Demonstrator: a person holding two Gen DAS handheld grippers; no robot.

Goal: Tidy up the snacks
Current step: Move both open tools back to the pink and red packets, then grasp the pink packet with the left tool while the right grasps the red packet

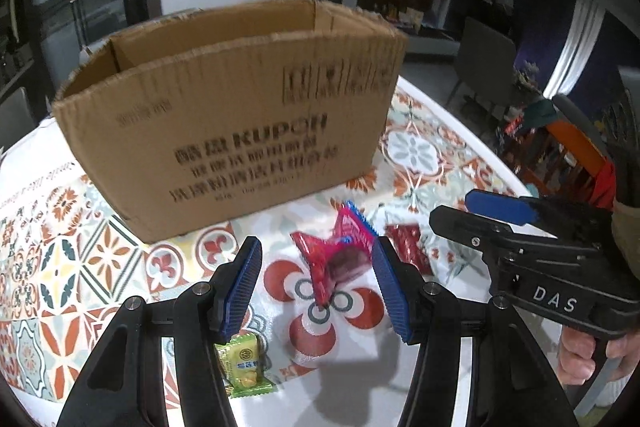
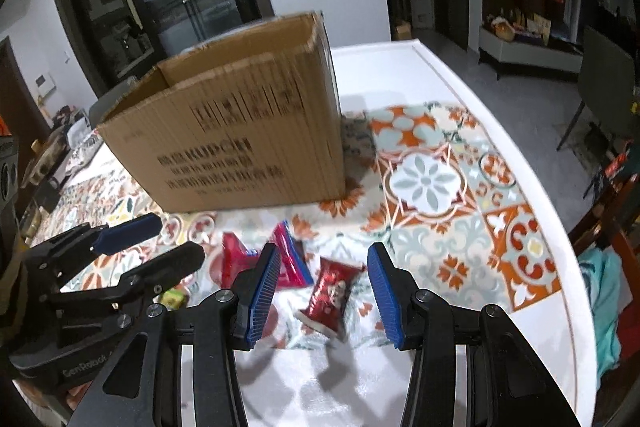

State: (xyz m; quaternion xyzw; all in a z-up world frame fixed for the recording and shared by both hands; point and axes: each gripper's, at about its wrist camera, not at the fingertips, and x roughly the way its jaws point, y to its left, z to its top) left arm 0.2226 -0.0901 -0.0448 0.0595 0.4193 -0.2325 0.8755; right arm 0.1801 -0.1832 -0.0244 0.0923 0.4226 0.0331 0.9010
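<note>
An open cardboard box (image 1: pixel 224 131) stands on the patterned tablecloth; it also shows in the right wrist view (image 2: pixel 236 143). My left gripper (image 1: pixel 316 287) is open above a pink-red snack packet (image 1: pixel 340 259) that lies between its jaws. A green candy packet (image 1: pixel 244 367) lies under its left finger. My right gripper (image 2: pixel 322 291) is open over a dark red snack packet (image 2: pixel 330 293), which shows in the left wrist view (image 1: pixel 412 247). The pink packet (image 2: pixel 288 259) lies just left of it. Each gripper shows in the other's view, the right one (image 1: pixel 476 211) and the left one (image 2: pixel 160 239).
The table's white edge (image 2: pixel 532 195) curves along the right. Chairs (image 2: pixel 604 79) and a teal cloth (image 2: pixel 600 291) lie beyond it. Dark cabinets and shelves stand in the background.
</note>
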